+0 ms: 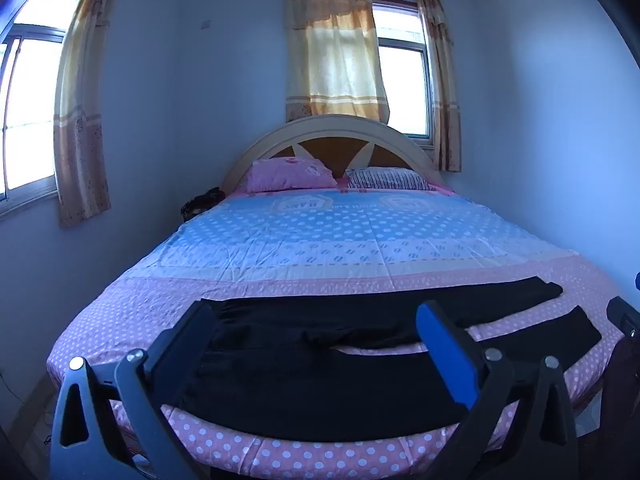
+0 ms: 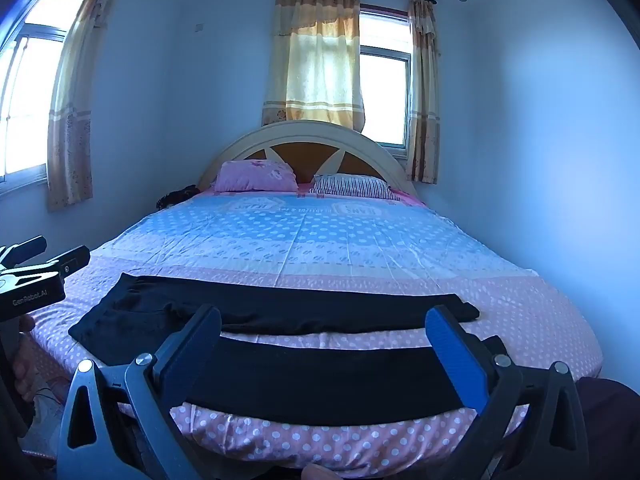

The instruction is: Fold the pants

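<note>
Two blue-padded fingers [image 1: 444, 354] are seen on the left gripper [image 1: 316, 336], spread wide apart with nothing held between them; the right gripper [image 2: 324, 340] is likewise shown with its two fingers [image 2: 456, 356] parted wide and empty. Both are held above the foot end of the bed [image 1: 320, 236], clear of the cloth.

One pair of black pants [image 1: 320, 376] is laid flat across the foot of the bed, on the pink dotted band of the cover. The waist is placed toward the bed's left side, and two legs are stretched toward its right side, a narrow strip of pink cover being left visible between them. The nearer leg lies close to the foot edge; the farther leg [image 2: 320, 308] lies just beyond it, toward the headboard [image 1: 332, 136].

In the right wrist view the left gripper's body [image 2: 32, 276] is seen off the bed's left foot corner.

Two pillows are set against the headboard: one pink pillow [image 1: 292, 174] and one striped pillow [image 1: 388, 178], side by side. Two windows are counted, one behind the headboard [image 1: 402, 84] and one on the wall left of the bed [image 1: 28, 108], each hung with yellow curtains [image 1: 336, 52].
</note>
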{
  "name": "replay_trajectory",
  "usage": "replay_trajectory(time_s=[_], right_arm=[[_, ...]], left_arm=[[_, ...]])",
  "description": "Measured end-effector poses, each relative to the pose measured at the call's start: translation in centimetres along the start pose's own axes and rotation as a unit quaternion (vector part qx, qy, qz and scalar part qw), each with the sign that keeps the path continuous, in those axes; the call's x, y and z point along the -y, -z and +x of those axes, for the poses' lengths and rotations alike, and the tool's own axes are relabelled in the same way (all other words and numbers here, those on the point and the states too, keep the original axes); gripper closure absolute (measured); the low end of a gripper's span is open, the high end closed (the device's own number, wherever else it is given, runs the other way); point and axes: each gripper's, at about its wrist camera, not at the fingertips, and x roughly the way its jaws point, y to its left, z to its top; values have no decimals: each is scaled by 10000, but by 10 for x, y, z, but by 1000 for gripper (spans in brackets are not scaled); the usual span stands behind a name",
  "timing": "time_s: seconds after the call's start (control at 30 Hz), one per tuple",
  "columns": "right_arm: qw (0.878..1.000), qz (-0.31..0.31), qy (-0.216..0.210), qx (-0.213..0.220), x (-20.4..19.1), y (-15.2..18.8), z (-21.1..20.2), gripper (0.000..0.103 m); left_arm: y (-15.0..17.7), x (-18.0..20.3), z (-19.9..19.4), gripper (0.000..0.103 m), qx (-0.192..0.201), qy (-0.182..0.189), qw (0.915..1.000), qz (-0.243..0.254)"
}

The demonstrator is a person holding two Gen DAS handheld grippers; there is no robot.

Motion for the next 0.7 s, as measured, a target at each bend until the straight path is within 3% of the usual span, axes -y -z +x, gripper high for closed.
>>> replay_trajectory(time_s=[0.13,0.7], right_arm=[[10000,45,13,-44,4,-1,3,1],[10000,40,33,-39,4,1,4,1]], left_arm=[[-1,-9,1,0,2,90,9998,-202],[0,-14,4,0,61,13,9998,-168]])
